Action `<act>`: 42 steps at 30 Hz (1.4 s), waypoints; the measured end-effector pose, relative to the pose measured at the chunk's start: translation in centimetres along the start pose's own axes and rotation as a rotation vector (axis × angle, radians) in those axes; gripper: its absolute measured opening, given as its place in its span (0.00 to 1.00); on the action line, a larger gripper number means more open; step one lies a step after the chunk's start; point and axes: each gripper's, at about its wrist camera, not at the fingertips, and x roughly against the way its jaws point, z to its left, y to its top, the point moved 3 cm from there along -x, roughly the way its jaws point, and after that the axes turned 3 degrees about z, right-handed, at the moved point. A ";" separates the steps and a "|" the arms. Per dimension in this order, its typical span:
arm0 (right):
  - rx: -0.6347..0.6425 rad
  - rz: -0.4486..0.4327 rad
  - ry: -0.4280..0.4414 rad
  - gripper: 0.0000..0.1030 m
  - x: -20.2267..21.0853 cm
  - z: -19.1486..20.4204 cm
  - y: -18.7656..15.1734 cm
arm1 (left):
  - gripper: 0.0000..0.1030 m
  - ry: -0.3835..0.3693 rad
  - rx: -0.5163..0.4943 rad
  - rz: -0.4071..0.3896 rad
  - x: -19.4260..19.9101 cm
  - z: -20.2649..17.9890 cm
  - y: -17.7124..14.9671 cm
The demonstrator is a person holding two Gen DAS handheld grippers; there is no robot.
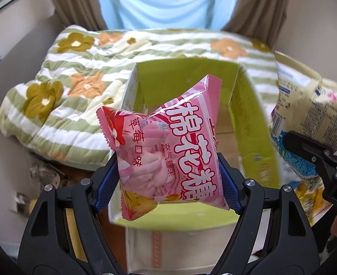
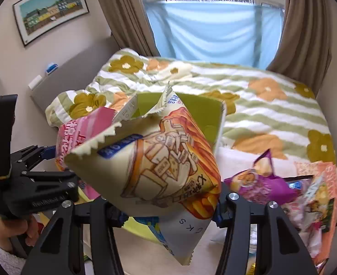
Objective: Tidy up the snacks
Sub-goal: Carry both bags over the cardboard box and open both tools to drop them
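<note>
Above the green-lined open cardboard box (image 1: 248,114), two snack bags hang in the air.
Left gripper (image 1: 168,178) pinches the puffy pink marshmallow bag (image 1: 166,151) between blue fingers (image 1: 106,183); right gripper (image 2: 168,208) clamps the cream cracker bag (image 2: 150,160).

Glossy pink plastic film on the marshmallow bag (image 1: 168,151), crinkled, catching highlights, with serrated sealed edges. Textured blue rubbery pads (image 1: 106,183) and matt black plastic arms with bright metal screw heads on the left claw (image 1: 168,183). Cream and orange printed foil-like film, shiny and puffed, on the biscuit bag (image 2: 150,160) in the right claw (image 2: 168,208). Smooth matt cardboard, lime green inside, on the box (image 1: 255,123). Soft quilted cloth, matt and puckered, on the flowered blanket (image 2: 260,105). Shiny purple film on another snack bag (image 2: 260,181).
</note>
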 end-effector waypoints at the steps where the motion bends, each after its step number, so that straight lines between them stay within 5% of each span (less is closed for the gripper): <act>1: -0.011 0.016 0.001 0.49 -0.7 0.1 0.2 | 0.74 0.004 -0.025 0.013 -0.9 0.1 0.2; 11: -0.179 0.131 0.024 0.49 -4.9 -1.2 -0.1 | 0.75 0.013 -0.229 0.138 -6.3 -1.5 -0.3; 18: -0.227 0.158 0.031 0.49 -5.6 -1.7 -0.4 | 0.93 0.003 -0.278 0.127 -6.1 -1.9 -1.0; 36: -0.062 0.170 -0.116 0.51 -8.1 0.3 -0.2 | 0.93 -0.015 0.006 0.096 -3.5 2.8 -5.1; 39: -0.055 0.164 -0.115 0.65 -8.4 0.2 -0.2 | 0.93 -0.020 0.024 0.098 -3.4 2.9 -5.6; 41: -0.060 0.148 -0.079 0.95 -8.3 0.3 -0.2 | 0.93 -0.020 0.035 0.099 -3.3 3.0 -5.8; 42: -0.065 0.127 -0.060 0.98 -8.0 0.4 -0.3 | 0.93 -0.019 0.044 0.102 -3.3 3.2 -6.0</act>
